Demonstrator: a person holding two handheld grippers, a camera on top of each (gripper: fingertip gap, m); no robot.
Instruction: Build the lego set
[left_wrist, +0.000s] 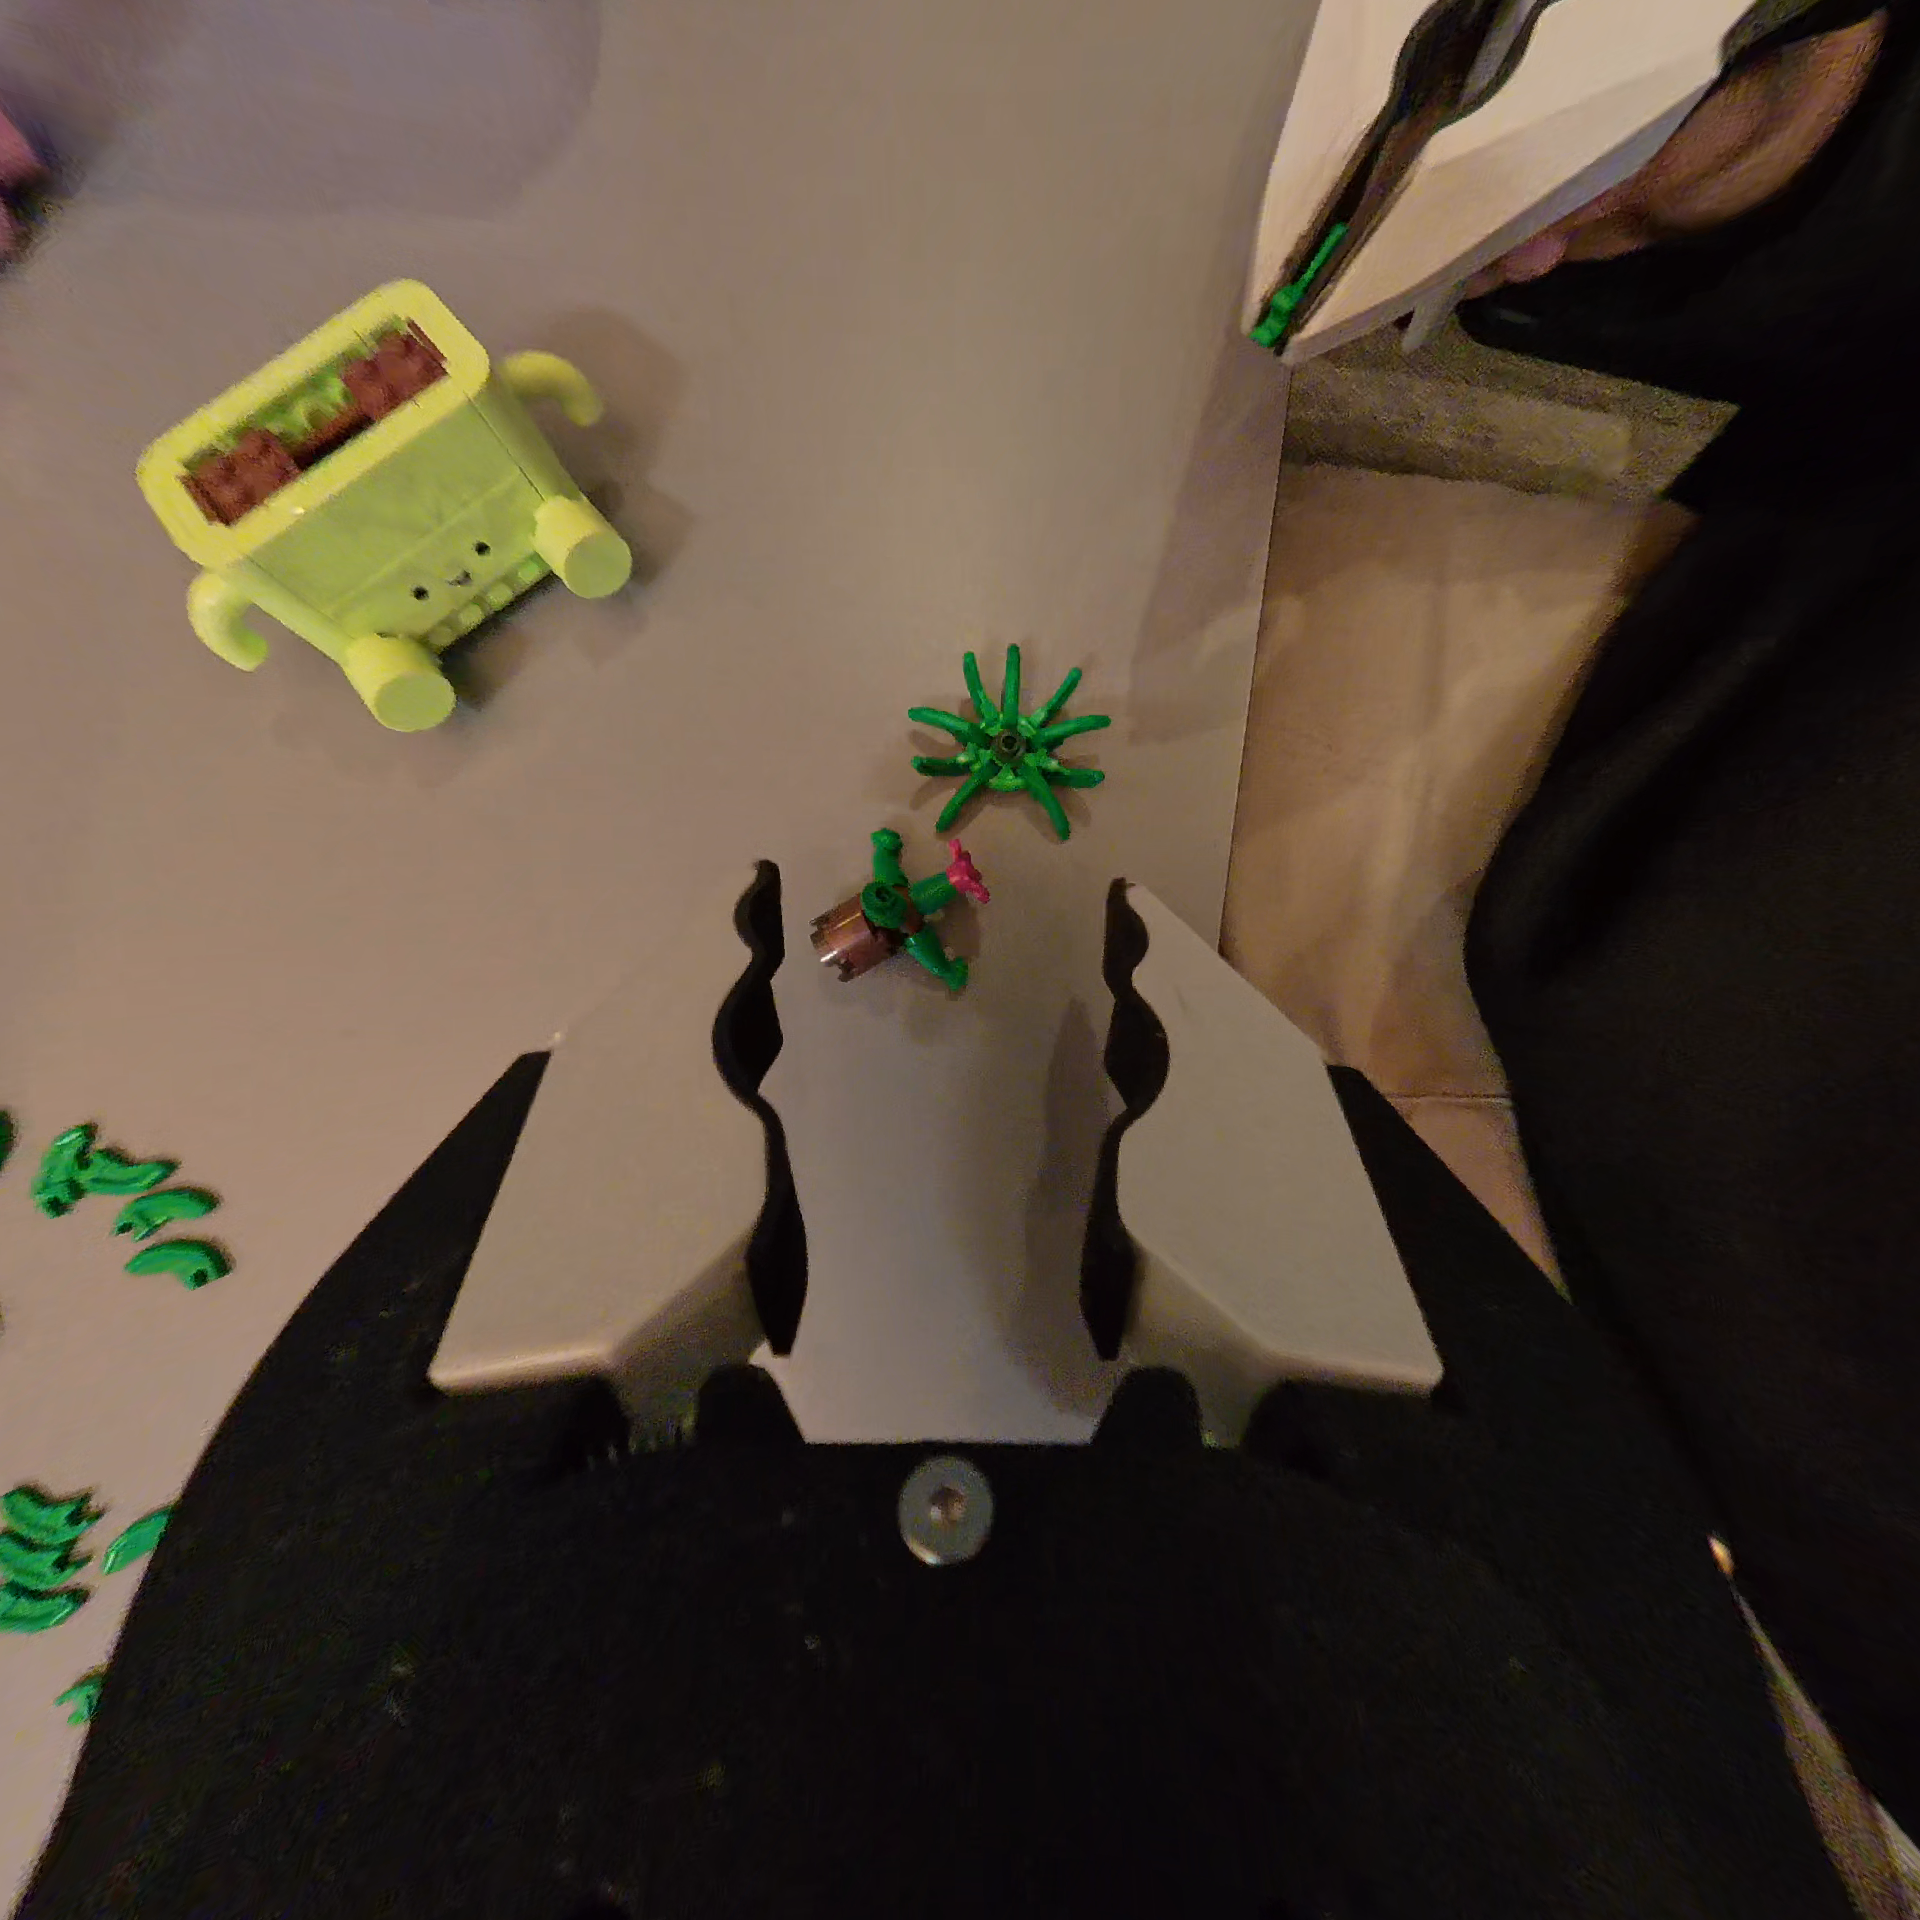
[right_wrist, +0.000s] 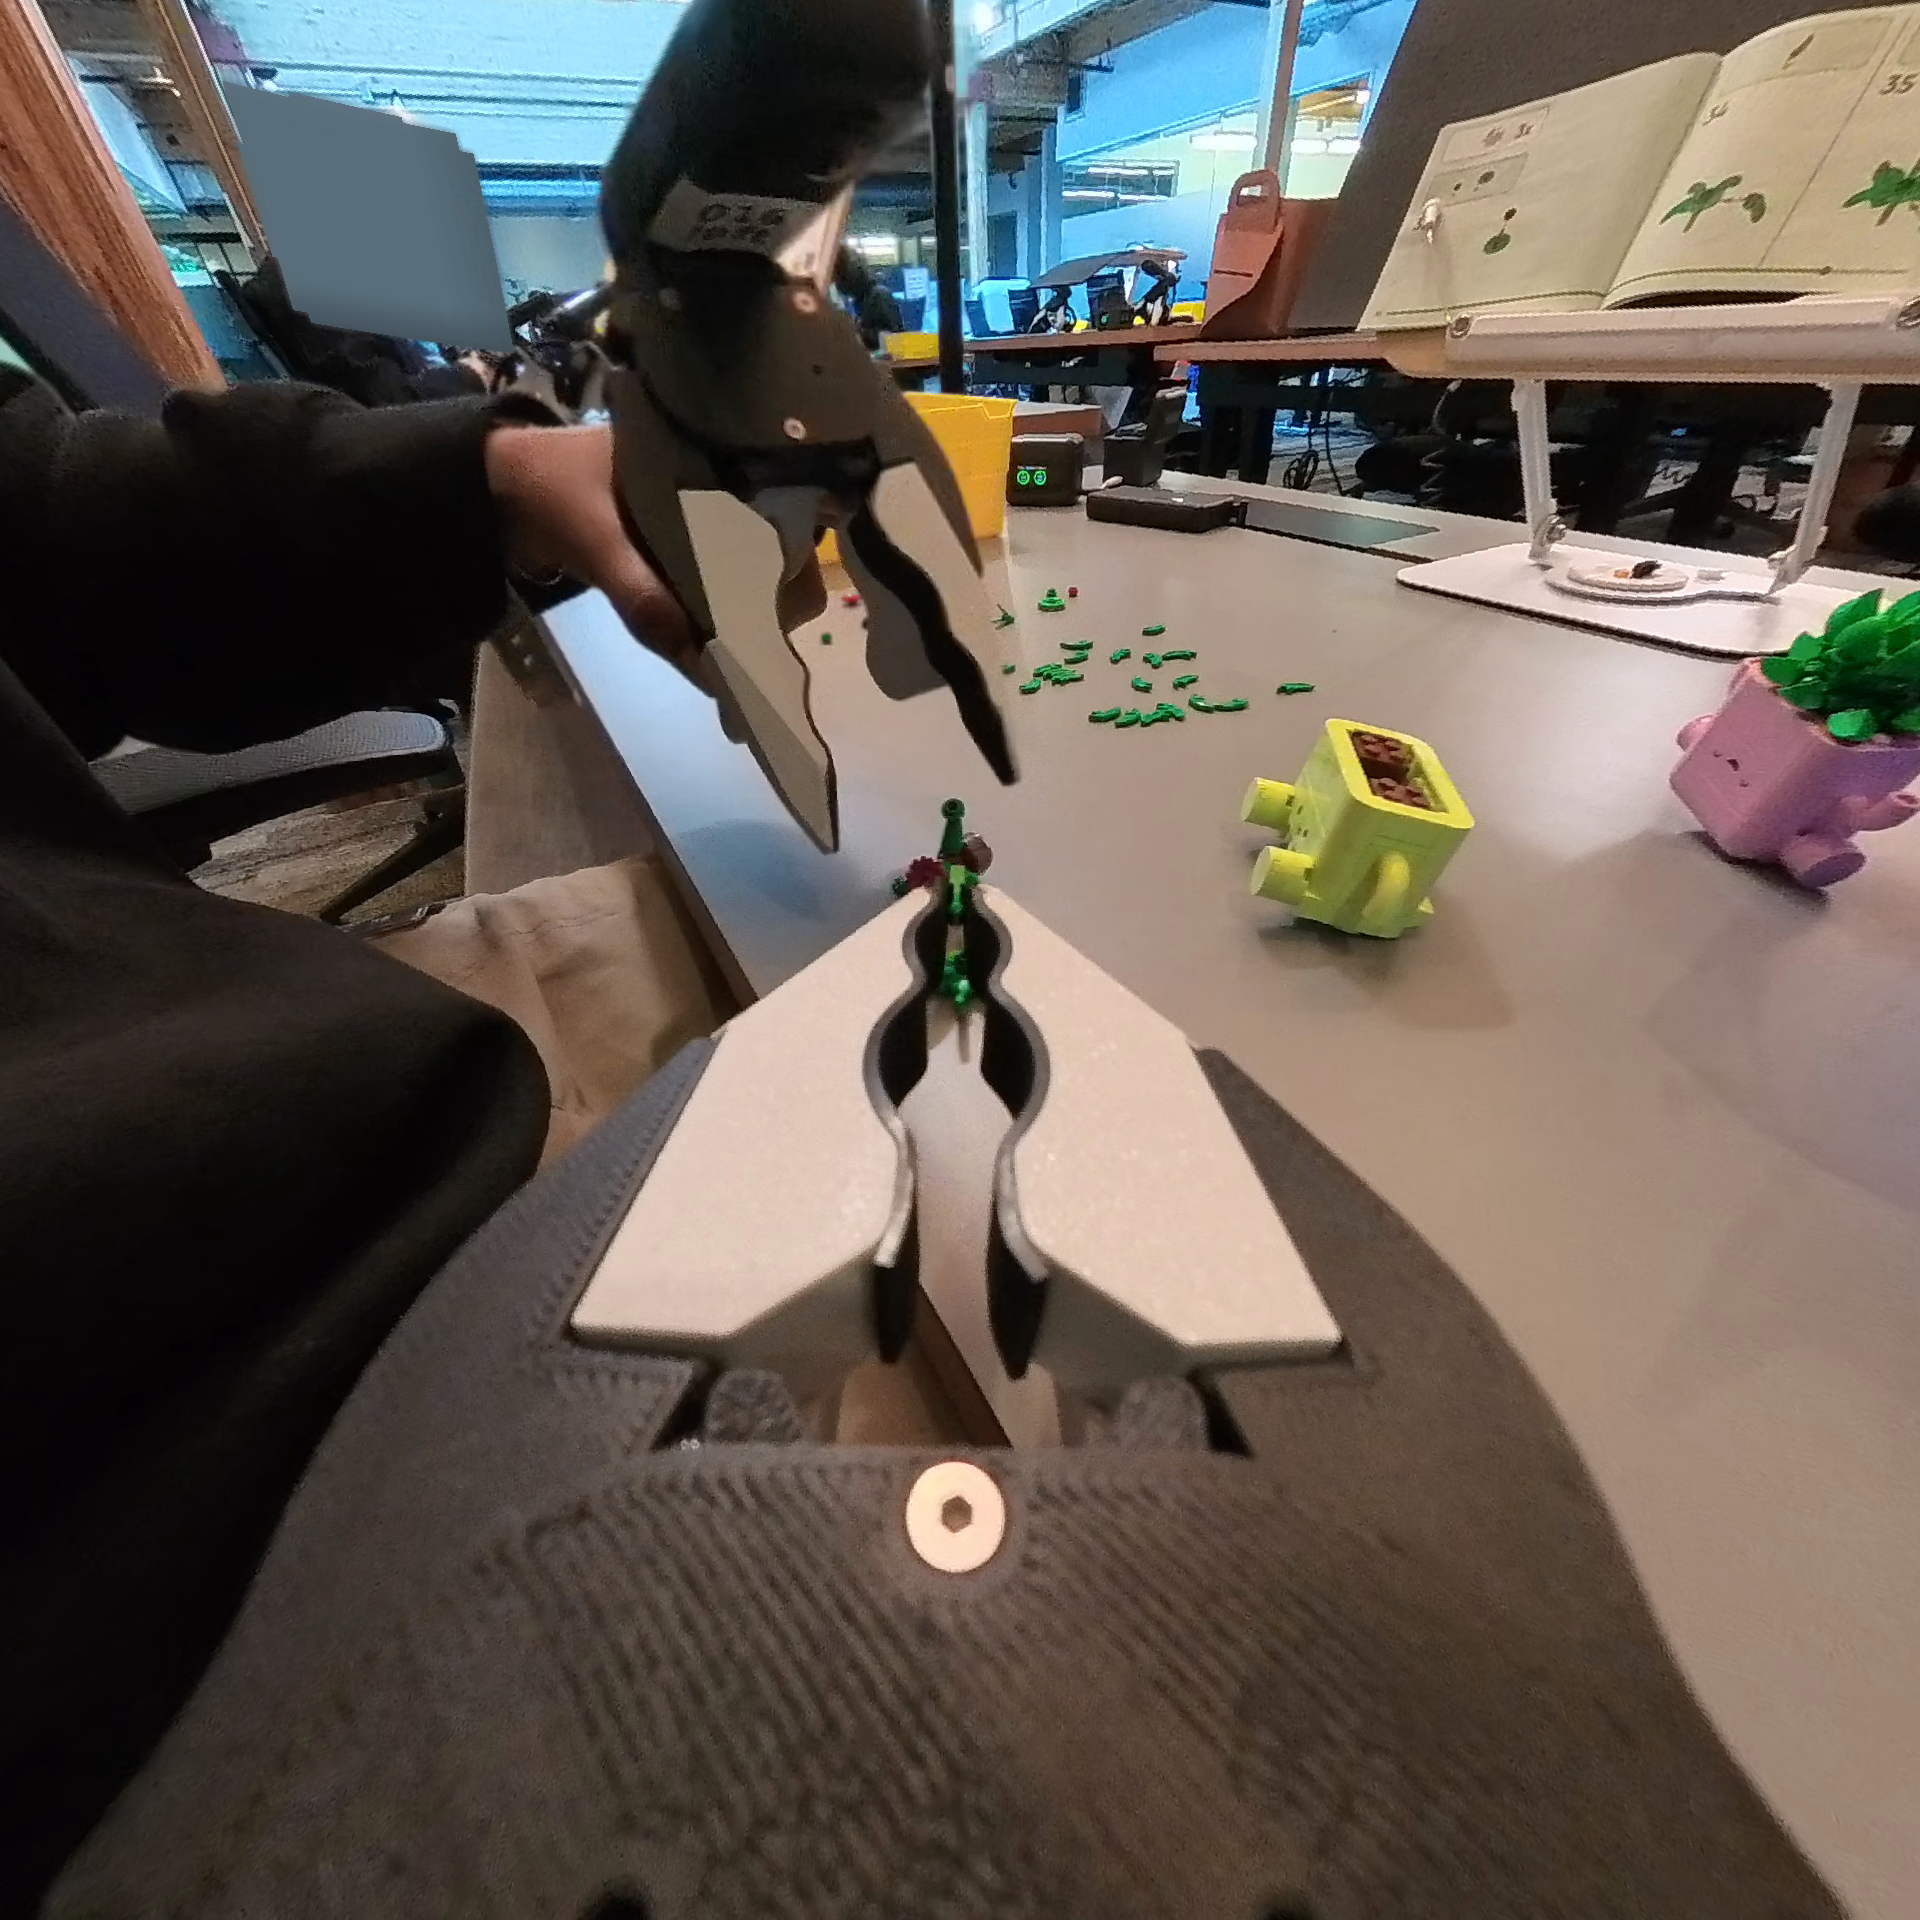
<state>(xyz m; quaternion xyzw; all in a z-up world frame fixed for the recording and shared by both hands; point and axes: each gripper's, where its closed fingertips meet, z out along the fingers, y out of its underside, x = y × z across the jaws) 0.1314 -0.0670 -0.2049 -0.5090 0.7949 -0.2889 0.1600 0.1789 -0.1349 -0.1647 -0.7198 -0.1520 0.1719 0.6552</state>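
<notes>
My left gripper (left_wrist: 940, 894) is open, its tips just above a small green cactus piece (left_wrist: 899, 920) with a brown base and a pink flower, which lies on the grey table (left_wrist: 831, 312). A spiky green plant piece (left_wrist: 1008, 743) lies just beyond it. My right gripper (right_wrist: 954, 902) is shut on a small green piece (right_wrist: 956, 920) and is held off the table's near edge. It also shows in the left wrist view (left_wrist: 1288, 312), top right. A lime green pot (left_wrist: 384, 499) with brown bricks inside lies tipped over; it also shows in the right wrist view (right_wrist: 1361, 831).
Loose green leaf pieces (left_wrist: 125, 1195) are scattered on the table (right_wrist: 1143, 686). A purple pot (right_wrist: 1808, 769) filled with green leaves stands at the right. An open instruction booklet (right_wrist: 1662, 177) rests on a white stand. A yellow bin (right_wrist: 966, 457) stands at the back. The table edge (left_wrist: 1247, 727) runs along the right. Left tips to right tips: about 10 cm. The lime green pot (left_wrist: 384, 499) is about 10 cm from my left fingertips.
</notes>
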